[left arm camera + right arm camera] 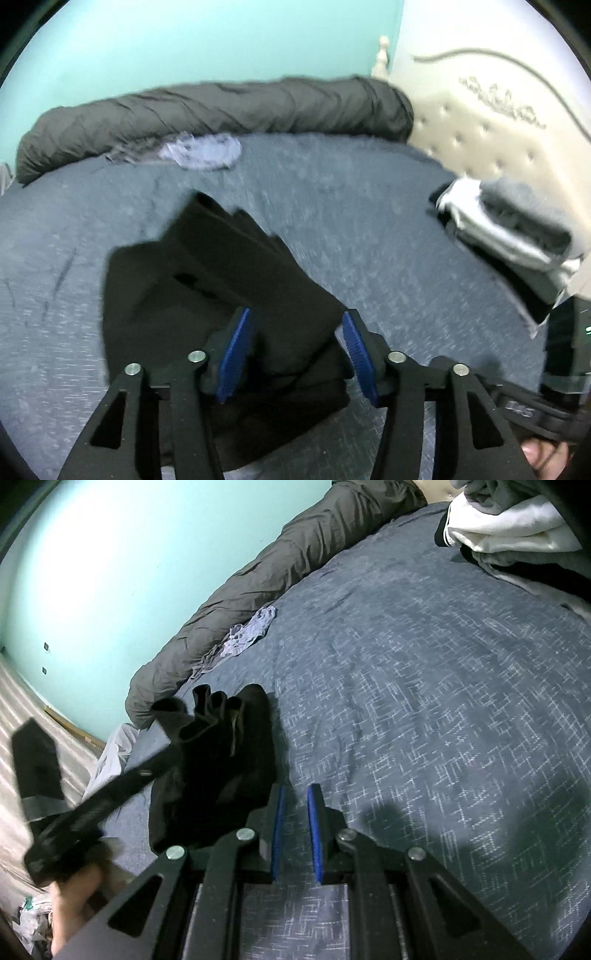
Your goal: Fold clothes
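Black garment point(221, 295), folded, lies on blue-grey bed cover point(369, 240). Left wrist view: left gripper point(295, 350) jaws spread, no pad pressing cloth, garment's near edge between and beneath them; grey rolled duvet point(221, 107) along far edge, clothes stack point(498, 229) at right by headboard point(498, 129). Right wrist view: right gripper point(295, 830) nearly pressed together, nothing between pads, just right of garment point(221, 768); left gripper point(110, 786) w/ hand point(74, 897) at left, blurred.
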Motion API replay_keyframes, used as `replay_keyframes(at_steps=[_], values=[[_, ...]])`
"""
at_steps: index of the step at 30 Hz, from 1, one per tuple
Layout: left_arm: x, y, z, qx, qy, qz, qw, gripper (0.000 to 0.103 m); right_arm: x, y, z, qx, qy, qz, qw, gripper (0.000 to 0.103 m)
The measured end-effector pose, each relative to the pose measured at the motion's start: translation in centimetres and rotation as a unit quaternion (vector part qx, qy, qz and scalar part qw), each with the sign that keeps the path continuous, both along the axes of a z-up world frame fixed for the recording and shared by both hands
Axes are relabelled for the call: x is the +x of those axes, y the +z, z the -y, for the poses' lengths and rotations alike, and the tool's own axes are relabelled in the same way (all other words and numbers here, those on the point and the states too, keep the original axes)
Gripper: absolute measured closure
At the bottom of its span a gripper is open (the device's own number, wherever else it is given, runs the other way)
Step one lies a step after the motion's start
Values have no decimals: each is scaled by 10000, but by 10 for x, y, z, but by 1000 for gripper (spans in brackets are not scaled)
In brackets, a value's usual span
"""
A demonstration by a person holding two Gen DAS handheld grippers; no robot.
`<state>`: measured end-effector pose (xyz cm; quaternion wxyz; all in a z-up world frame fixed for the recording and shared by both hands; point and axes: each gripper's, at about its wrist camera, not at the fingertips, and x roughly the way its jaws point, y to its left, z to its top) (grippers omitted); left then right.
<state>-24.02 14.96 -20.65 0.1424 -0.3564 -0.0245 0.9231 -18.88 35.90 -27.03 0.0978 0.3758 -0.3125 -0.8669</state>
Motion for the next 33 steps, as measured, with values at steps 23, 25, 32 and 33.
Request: replay_keyframes(at_steps=[23, 25, 32, 33], values=[[28, -75, 126, 538, 1064, 508, 9916, 40, -20, 2, 46, 181, 378, -148, 9990, 69], [27, -78, 126, 586, 1003, 562, 9916, 40, -22, 5, 51, 215, 420, -175, 9987, 64], [26, -84, 128, 638, 850, 692, 9919, 40, -26, 35, 69, 512, 611, -587, 9951, 52], [26, -84, 128, 623, 830, 689, 9922, 40, -30, 38, 73, 551, 629, -577, 9948, 52]])
